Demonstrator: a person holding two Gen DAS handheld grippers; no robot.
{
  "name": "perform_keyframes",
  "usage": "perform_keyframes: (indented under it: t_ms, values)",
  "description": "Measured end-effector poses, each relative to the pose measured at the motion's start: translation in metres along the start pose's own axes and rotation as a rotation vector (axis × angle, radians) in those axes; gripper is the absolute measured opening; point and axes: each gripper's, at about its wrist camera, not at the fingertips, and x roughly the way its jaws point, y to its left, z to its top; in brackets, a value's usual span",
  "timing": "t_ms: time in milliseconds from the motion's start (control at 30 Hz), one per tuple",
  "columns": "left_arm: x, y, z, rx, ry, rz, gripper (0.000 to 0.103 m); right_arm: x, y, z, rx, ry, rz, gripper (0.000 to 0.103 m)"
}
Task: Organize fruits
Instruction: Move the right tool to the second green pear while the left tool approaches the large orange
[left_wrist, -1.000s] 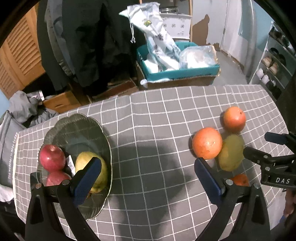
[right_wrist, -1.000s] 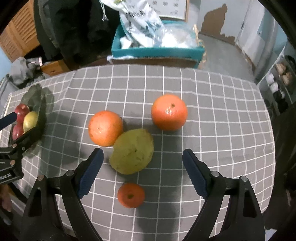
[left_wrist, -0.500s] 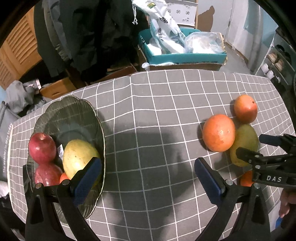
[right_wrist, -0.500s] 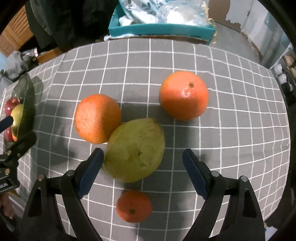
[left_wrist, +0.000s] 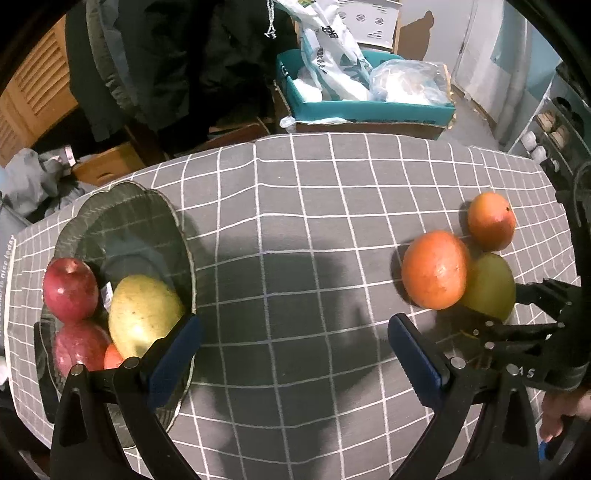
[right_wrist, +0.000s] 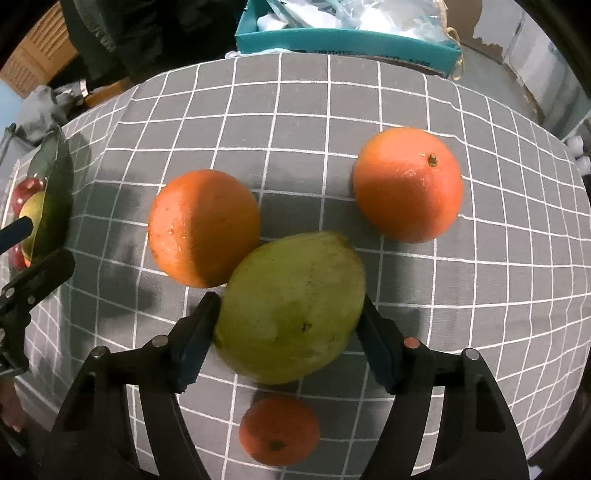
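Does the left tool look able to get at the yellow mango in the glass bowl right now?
Probably yes: the left tool is open, hanging just beside the glass bowl, and nothing covers the yellow mango.

Grey white-checked tablecloth (right_wrist: 295, 110), yellow-green mango (right_wrist: 291, 310)

We see the left gripper (left_wrist: 293, 354) and right gripper (right_wrist: 286, 341) as black plastic clamps with dark blue ribbed pads (left_wrist: 413, 360), silver rivets, and white letters at right of the left view.
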Motion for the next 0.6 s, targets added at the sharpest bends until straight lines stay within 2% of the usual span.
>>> perform_keyframes:
  t_ms: [200, 300, 600]
  values:
    - [0.0, -0.014, 0.008, 0.003, -0.005, -0.044, 0.101, -0.018, -0.018, -0.009, 0.005, -0.061, -0.027, 0.071]
    - [0.003, -0.024, 0.012, -0.001, -0.004, -0.072, 0.101, -0.029, -0.027, -0.012, 0.002, -0.089, -0.072, 0.07]
    - [0.019, -0.059, 0.024, 0.017, 0.018, -0.137, 0.101, -0.04, -0.058, -0.017, 0.04, -0.114, -0.125, 0.069]
